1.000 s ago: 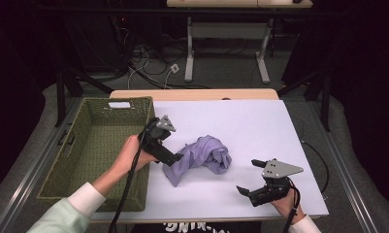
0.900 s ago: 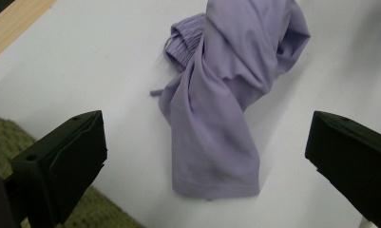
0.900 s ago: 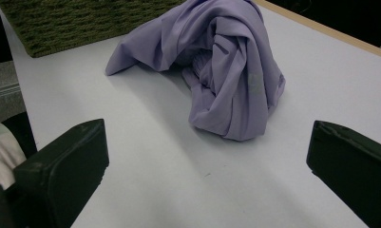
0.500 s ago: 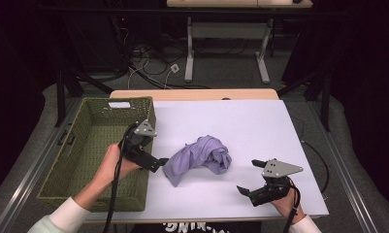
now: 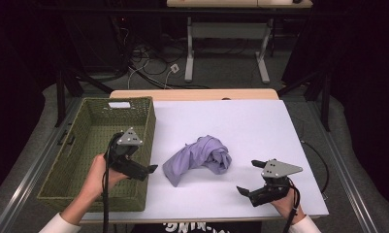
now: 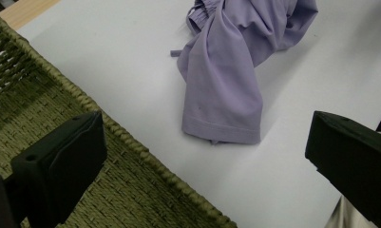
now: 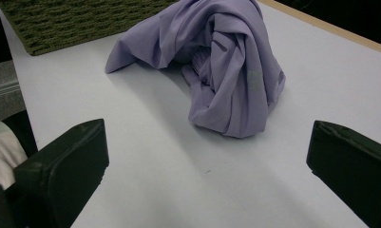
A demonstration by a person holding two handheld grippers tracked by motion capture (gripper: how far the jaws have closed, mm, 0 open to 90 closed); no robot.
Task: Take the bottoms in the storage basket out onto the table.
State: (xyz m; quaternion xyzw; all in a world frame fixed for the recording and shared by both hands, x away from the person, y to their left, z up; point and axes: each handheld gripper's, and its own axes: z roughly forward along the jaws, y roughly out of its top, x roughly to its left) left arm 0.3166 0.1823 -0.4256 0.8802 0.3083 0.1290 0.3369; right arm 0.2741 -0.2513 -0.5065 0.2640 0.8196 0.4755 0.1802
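Observation:
A crumpled lilac cloth (image 5: 199, 158) lies on the white table top (image 5: 231, 121), a little left of its middle. In the left gripper view, the cloth (image 6: 226, 85) lies ahead with a hemmed end towards me. My left gripper (image 5: 146, 167) hovers open over the right rim of the woven green basket (image 5: 95, 141), a short gap left of the cloth, holding nothing. My right gripper (image 5: 248, 177) rests open near the table's front edge, right of the cloth and apart from it. From the right gripper view, the cloth (image 7: 216, 61) is bunched up beyond the wide jaws.
The basket's rim (image 6: 131, 142) runs diagonally under my left gripper (image 6: 202, 137), and its inside looks bare. The basket (image 7: 74, 23) stands beyond the cloth from my right gripper (image 7: 207, 142). A bare wooden strip (image 5: 192, 93) edges the table's far side, with cables and desk legs on the floor behind.
My left gripper has drawn back to the left, from the cloth's left end to above the basket's rim. The cloth stays on the table. The right gripper has not moved.

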